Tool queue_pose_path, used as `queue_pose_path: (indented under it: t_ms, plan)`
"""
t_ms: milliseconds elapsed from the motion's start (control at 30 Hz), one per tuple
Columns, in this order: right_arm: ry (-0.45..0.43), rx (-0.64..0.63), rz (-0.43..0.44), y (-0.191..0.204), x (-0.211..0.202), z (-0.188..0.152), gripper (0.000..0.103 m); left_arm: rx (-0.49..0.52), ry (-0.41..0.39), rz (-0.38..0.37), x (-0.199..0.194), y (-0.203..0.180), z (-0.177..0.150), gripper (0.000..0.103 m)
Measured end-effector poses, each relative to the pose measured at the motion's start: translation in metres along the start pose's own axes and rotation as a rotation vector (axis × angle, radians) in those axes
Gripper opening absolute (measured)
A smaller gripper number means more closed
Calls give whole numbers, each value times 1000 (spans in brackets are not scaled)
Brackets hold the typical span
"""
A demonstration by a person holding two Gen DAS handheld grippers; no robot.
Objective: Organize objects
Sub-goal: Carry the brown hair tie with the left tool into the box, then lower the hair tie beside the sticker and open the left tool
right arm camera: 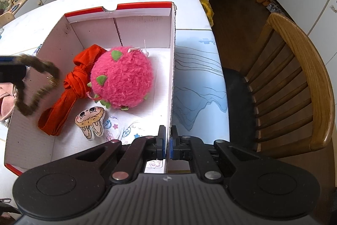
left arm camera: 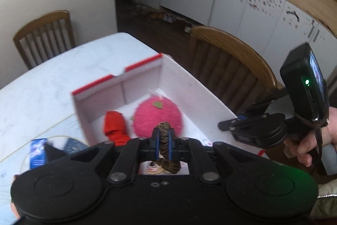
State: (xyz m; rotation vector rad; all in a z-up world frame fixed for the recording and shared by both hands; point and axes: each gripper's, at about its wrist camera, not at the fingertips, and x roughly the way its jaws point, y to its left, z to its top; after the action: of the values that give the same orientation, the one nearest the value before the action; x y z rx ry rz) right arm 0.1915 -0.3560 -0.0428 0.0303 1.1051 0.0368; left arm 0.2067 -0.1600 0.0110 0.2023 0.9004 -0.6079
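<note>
While both grippers hang over the table:
Box contents: fuzzy pink ball-shaped plush with green felt leaves (right arm camera: 122,77), knotted red cloth (right arm camera: 69,94), small cartoon tooth-shaped toy (right arm camera: 91,121).
Right gripper (right arm camera: 167,141): pinching the white cardboard box with red rim (right arm camera: 171,69) at its right wall.
Left gripper (left arm camera: 163,136): clamped on a fuzzy brown-striped cord loop (right arm camera: 40,85), dangling over the box's left wall.

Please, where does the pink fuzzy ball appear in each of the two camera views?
Left wrist view: pink fuzzy ball lies low of centre, inside the white box, just beyond the tool tips.
Right wrist view: pink fuzzy ball sits left of centre on the box floor.
Shared landmark: red cloth beside it.
</note>
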Motion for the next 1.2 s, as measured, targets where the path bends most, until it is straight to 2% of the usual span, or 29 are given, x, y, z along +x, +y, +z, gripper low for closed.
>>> queue_pose_path:
  t_ms: [233,633,1200]
  plan:
    - [1,-10,12,-1,0,-1,3,44,59,-43,35,-24,3,5]
    - [2,-17,30,-4,1,-1,3,-12,150,-102,85,-33,1,5]
    - [3,-27,40,-5,3,0,4,-20,256,-47,118,-24,-17,7]
